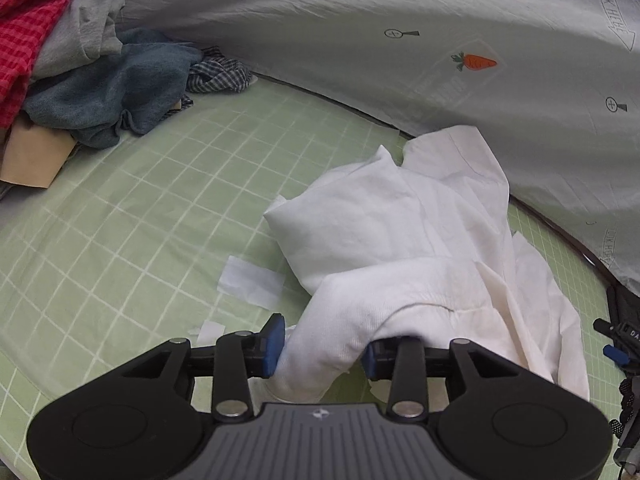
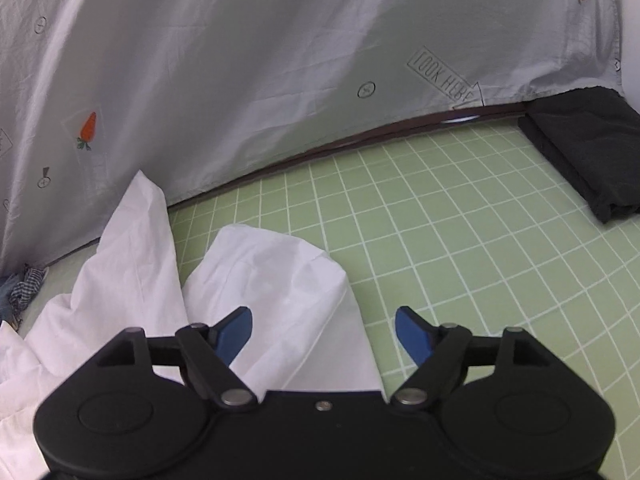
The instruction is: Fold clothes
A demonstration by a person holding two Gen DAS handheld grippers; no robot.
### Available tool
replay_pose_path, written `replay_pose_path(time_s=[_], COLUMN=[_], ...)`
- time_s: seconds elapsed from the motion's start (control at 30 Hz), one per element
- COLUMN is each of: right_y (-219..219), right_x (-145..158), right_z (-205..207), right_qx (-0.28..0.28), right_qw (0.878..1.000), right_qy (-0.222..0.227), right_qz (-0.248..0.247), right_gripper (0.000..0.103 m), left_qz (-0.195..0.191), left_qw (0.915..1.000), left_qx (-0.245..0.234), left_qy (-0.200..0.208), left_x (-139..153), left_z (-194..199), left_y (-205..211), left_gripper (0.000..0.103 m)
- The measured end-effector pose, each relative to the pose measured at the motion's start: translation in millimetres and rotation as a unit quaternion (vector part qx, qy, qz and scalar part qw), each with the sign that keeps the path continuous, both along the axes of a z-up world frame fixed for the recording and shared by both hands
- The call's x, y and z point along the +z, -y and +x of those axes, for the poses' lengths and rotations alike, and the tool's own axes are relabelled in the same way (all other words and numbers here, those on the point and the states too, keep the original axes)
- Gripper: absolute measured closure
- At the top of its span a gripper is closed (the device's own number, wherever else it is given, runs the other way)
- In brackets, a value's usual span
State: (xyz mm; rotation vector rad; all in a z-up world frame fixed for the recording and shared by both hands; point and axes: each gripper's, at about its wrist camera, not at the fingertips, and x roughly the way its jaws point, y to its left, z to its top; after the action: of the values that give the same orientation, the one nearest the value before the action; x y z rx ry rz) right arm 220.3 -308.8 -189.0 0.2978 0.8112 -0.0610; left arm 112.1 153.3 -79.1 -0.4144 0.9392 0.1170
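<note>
A white garment [image 1: 404, 232] lies crumpled on the green grid mat [image 1: 160, 216], near the grey sheet at the back. My left gripper [image 1: 323, 349] hangs low over its near end. A rolled fold of the white cloth lies between the blue pads [image 1: 274, 344], slack rather than pinched. In the right wrist view the same garment [image 2: 276, 272] spreads to the left and centre. My right gripper [image 2: 325, 336] stands wide open just above its edge, and its blue fingers [image 2: 414, 338] hold nothing.
A heap of clothes [image 1: 80, 76], red checked, grey, blue and plaid, sits at the mat's far left. A grey sheet with carrot prints [image 1: 400, 40] rises behind. A folded black garment [image 2: 588, 152] lies at the far right. White slips [image 1: 250, 282] lie on the mat.
</note>
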Motion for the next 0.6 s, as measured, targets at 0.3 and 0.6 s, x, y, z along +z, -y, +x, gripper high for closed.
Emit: replay_pose_path(time_s=[0.3,0.6], right_y=[-4.0,-1.1], right_x=[-25.2,-24.2], right_z=[21.8,40.0], right_qx=[-0.009,-0.009], right_qw=[0.999,0.999], right_qy=[-0.039,-0.043], right_qz=[0.005,0.007], right_gripper=[0.022,0.022], left_qz=[-0.024,-0.121], left_qw=[0.9984,0.9804], left_qx=[0.049,0.155], left_qy=[-0.014,0.014], left_x=[-4.1,-12.0], left_z=[-14.0,-21.6], left_y=[-33.4,-48.4], left_gripper=[0.051,0.051])
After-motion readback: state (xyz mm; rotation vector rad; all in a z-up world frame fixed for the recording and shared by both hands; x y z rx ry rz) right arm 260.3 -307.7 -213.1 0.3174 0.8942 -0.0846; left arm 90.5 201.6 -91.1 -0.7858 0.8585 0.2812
